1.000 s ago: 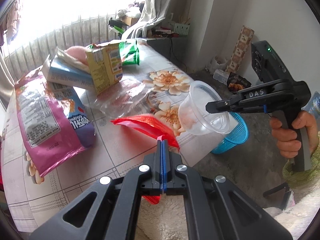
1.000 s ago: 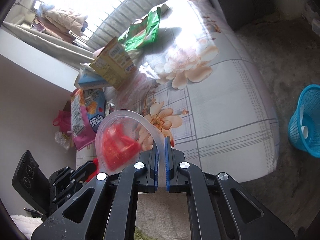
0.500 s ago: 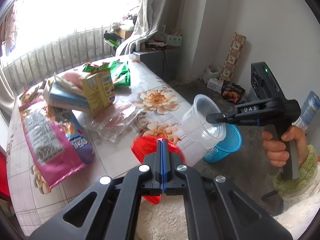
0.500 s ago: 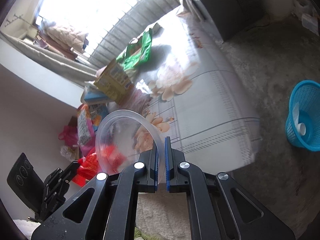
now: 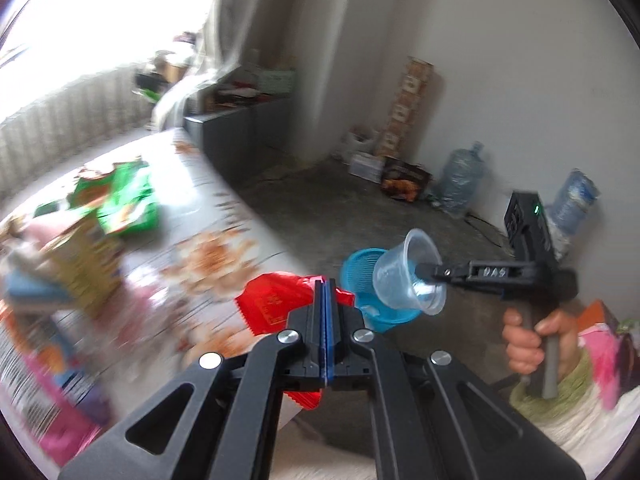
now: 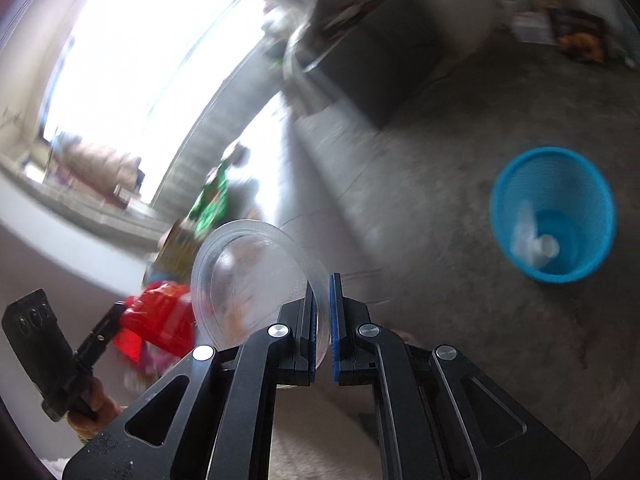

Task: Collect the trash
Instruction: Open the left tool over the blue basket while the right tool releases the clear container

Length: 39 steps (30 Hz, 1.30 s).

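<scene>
Presently, in the left wrist view, the left claw (image 5: pixel 326 284) is seen closed at the centre, and a crumpled red wrapper (image 5: pixel 276 302) is pinched between its blue pads, most of it spilling out toward nine o'clock. At three o'clock the right claw (image 5: pixel 420 270) is held by a hand (image 5: pixel 528 342), and the rim of a clear plastic cup (image 5: pixel 404 272) is clamped in its tip. Just behind cup and wrapper, a blue mesh basket (image 5: pixel 360 264) is seen standing on the grey floor (image 5: pixel 320 216). From eight to eleven o'clock a table (image 5: pixel 192 184) with a flowered cloth is shown, blurred, with a green packet (image 5: pixel 128 200) and a yellowish carton (image 5: pixel 86 264) lying on it.

In the right wrist view, the right claw (image 6: pixel 323 280) is seen nearly closed, with the thin wall of the clear plastic cup (image 6: pixel 252 276) gripped between its pads and the cup's mouth turned toward the camera. The blue mesh basket (image 6: pixel 516 184) is found at three o'clock, well apart from the cup, with some pale litter lying in its bottom. At eight o'clock the left claw (image 6: pixel 116 310) is shown with the red wrapper (image 6: pixel 160 320) held at its tip.
</scene>
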Each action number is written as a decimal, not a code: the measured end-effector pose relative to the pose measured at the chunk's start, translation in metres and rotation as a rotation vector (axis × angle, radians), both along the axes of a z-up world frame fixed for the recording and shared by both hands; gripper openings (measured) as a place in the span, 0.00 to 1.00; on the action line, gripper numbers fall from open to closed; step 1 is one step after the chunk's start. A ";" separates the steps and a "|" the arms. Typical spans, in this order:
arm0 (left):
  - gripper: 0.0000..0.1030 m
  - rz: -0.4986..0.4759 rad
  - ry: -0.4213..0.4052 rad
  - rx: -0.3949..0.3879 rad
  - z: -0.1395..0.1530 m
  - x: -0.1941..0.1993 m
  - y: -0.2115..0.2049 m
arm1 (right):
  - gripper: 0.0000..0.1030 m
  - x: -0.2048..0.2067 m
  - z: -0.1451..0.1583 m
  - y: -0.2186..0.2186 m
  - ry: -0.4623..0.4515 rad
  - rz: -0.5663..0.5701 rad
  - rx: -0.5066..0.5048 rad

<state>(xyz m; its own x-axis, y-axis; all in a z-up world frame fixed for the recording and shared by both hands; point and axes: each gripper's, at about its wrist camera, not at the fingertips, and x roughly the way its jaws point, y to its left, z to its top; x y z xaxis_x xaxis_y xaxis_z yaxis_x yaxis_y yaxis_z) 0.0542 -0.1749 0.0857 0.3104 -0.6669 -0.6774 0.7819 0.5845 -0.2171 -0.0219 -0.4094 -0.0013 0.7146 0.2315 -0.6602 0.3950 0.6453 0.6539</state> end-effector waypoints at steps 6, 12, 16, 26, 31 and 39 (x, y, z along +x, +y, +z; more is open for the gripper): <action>0.00 -0.150 0.166 0.026 -0.005 0.021 -0.109 | 0.04 -0.039 -0.023 -0.063 0.067 -0.215 -0.020; 0.00 -0.224 0.338 0.146 -0.053 0.040 -0.234 | 0.04 -0.060 -0.072 -0.121 0.167 -0.394 0.017; 0.00 -0.253 0.345 0.258 -0.098 0.040 -0.301 | 0.04 -0.060 -0.113 -0.155 0.243 -0.476 0.058; 0.36 -0.212 0.430 0.350 -0.176 0.057 -0.400 | 0.41 -0.043 -0.188 -0.220 0.324 -0.592 0.119; 0.47 -0.172 0.475 0.299 -0.169 0.065 -0.395 | 0.56 -0.048 -0.188 -0.218 0.309 -0.621 0.098; 0.51 -0.189 0.417 0.239 -0.111 0.067 -0.358 | 0.59 -0.061 -0.158 -0.198 0.262 -0.602 0.035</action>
<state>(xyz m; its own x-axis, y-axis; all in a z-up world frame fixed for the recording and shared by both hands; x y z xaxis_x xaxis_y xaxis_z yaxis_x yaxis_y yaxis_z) 0.1210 -0.5333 -0.0250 -0.1298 -0.4969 -0.8580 0.7538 0.5128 -0.4110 -0.0829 -0.6072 -0.1592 0.5429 -0.1338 -0.8290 0.8291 0.2422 0.5039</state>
